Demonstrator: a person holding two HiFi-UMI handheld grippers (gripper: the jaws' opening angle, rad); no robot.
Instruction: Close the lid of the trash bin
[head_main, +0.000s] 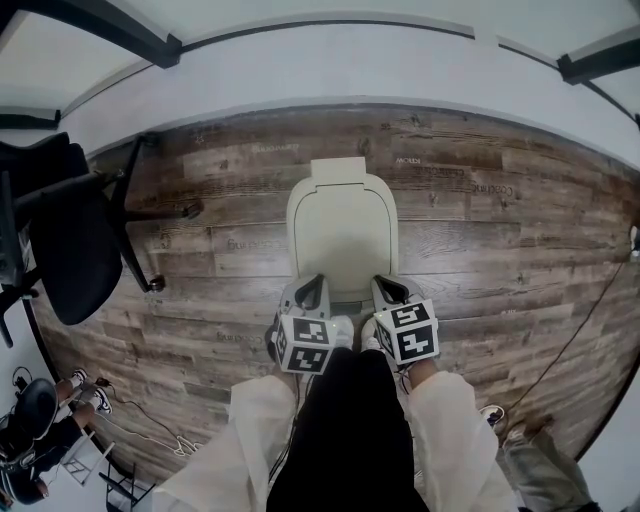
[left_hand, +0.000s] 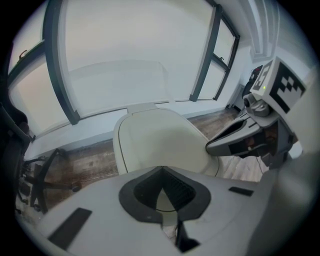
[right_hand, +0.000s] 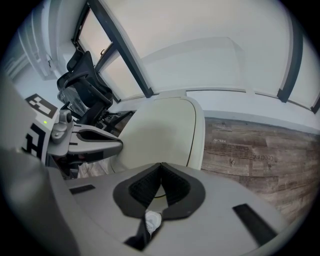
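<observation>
Left gripper and right gripper, both pinched together on nothing, sit by the front edge of the trash bin lid, seemingly down already; next likely just backing away.

Brown weathered wood-plank floor is running across the whole rm, w/ knots, dark seams & faint pale lettering showing on several planks. Low plain white wall strip is bordering it along the far side. Above that, tall pale frosted window panes are sitting betw. dark metal frame bars; some bars are standing upright, others are slanting. Soft, even daylight is coming thru the glass & washing over the wall strip and the near planks. Black office chair w/ thin dark castor legs is standing on the floor at the left, near the wall, its back rising in front of the windows in the right gripper view.
</observation>
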